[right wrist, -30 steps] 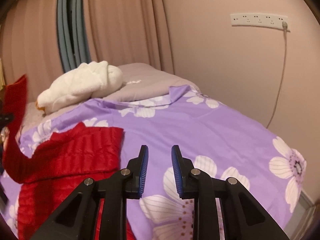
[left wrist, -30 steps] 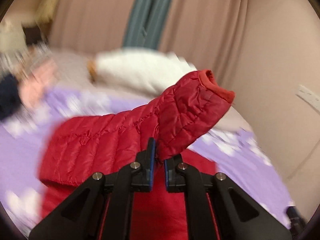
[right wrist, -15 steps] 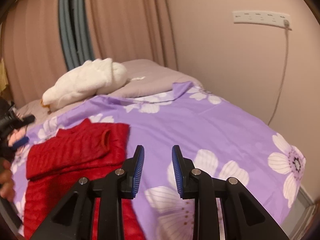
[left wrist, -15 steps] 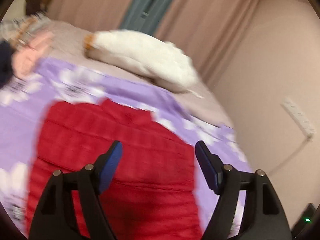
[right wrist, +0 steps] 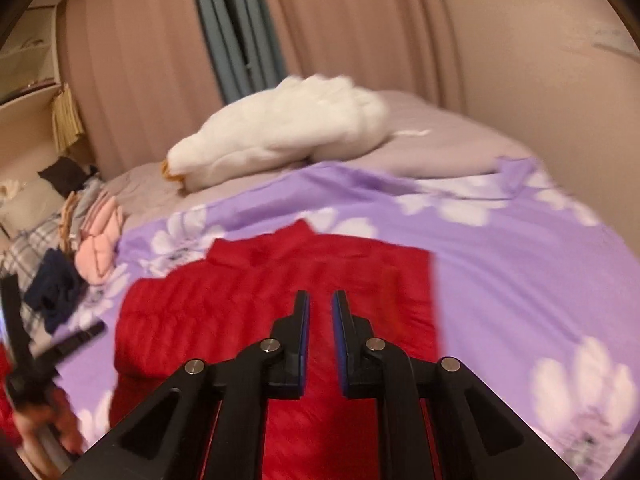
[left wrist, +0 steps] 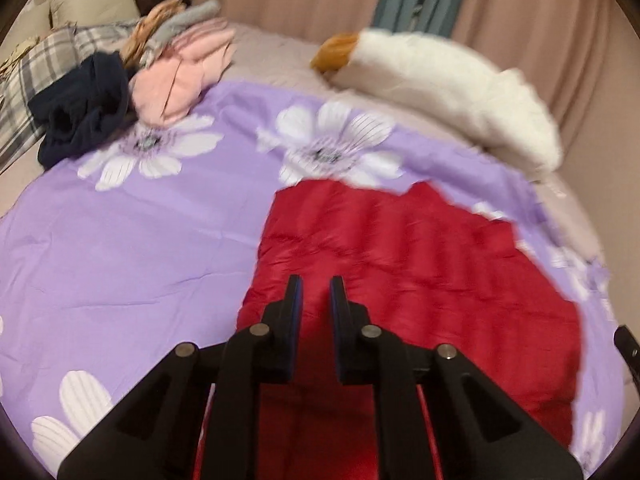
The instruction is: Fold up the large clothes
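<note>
Left wrist view, left to right: a heap of clothes [left wrist: 132,76] (plaid, navy and pink pieces) at the far left edge of the bed; the purple floral duvet [left wrist: 120,248]; the red quilted jacket [left wrist: 420,264] lying flat on the duvet, both sleeves folded in over the body; a white plush goose [left wrist: 448,80] on the grey sheet behind it. The left gripper [left wrist: 315,286] hovers over the jacket's near left part, its jaws having just closed to a narrow gap with nothing between them, so it is clenched and empty. Right wrist view, left to right: the left gripper's black frame [right wrist: 36,356] in a hand at the edge; the clothes heap [right wrist: 80,248]; the jacket [right wrist: 248,304], collar toward the goose [right wrist: 288,128]; bare duvet [right wrist: 520,280]. The right gripper [right wrist: 320,300] hangs above the jacket's middle, its jaws just narrowed to a slim gap, gripping nothing.
</note>
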A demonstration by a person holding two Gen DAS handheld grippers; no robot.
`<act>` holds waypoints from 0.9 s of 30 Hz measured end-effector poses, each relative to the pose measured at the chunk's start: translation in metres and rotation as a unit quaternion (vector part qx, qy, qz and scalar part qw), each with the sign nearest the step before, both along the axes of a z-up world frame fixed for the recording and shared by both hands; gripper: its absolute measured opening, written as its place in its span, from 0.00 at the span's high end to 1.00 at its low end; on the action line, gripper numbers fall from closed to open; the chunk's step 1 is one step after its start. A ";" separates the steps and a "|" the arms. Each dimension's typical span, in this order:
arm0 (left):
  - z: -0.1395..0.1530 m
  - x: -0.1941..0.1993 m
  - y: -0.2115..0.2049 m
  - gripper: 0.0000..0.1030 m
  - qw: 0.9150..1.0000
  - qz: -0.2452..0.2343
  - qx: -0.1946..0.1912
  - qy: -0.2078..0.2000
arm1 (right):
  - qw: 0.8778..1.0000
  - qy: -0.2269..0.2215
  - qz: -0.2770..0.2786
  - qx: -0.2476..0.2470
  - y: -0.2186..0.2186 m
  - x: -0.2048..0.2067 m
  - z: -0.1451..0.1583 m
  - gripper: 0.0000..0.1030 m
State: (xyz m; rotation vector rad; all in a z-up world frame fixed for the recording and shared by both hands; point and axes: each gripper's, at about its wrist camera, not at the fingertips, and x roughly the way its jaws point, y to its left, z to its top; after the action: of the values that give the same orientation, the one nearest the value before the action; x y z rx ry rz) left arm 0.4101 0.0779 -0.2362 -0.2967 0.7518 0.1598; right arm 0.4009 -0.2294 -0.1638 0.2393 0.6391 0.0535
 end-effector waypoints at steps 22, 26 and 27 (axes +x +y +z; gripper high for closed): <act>-0.010 -0.005 -0.017 0.88 0.993 -0.075 -0.041 -0.078 | 0.998 0.034 0.022 0.039 0.005 0.043 -0.076 0.95; -0.006 -0.007 -0.074 0.81 0.987 -0.115 0.067 -0.088 | 0.998 0.014 0.048 0.033 0.032 0.037 -0.061 0.95; -0.020 0.001 -0.081 0.81 0.988 -0.115 0.076 -0.063 | 0.998 0.023 0.056 0.015 0.045 0.039 -0.069 0.95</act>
State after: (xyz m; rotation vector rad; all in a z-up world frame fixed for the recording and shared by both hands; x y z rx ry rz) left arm 0.4112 -0.0028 -0.2564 -0.0729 0.6394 -0.0206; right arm 0.4402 -0.1841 -0.2324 0.2341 0.6976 0.1668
